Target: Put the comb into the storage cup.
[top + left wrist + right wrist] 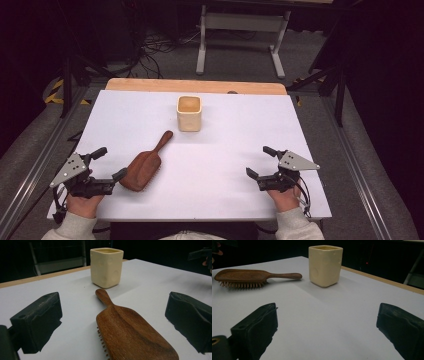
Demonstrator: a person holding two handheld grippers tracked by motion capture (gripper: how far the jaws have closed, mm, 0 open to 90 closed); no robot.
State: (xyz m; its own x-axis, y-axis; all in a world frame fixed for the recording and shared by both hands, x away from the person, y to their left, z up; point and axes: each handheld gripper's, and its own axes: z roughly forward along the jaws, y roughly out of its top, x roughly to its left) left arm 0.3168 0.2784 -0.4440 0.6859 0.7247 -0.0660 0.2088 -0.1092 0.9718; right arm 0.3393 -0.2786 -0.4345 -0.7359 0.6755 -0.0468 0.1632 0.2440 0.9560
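My left gripper (109, 164) stands wide open, holding nothing; the wooden hairbrush (130, 332) lies bristles down between its fingers (37, 320), untouched, its handle pointing away toward the cream square cup (106, 267) just beyond. My right gripper (261, 162) gapes empty too, over the bare white table (324, 315), well apart from the brush.

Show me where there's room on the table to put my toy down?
Biggest bare patch: between the cup, the hairbrush and the right gripper. The far corners beside the cup are bare too. It is crowded near the left gripper, close by the hairbrush.
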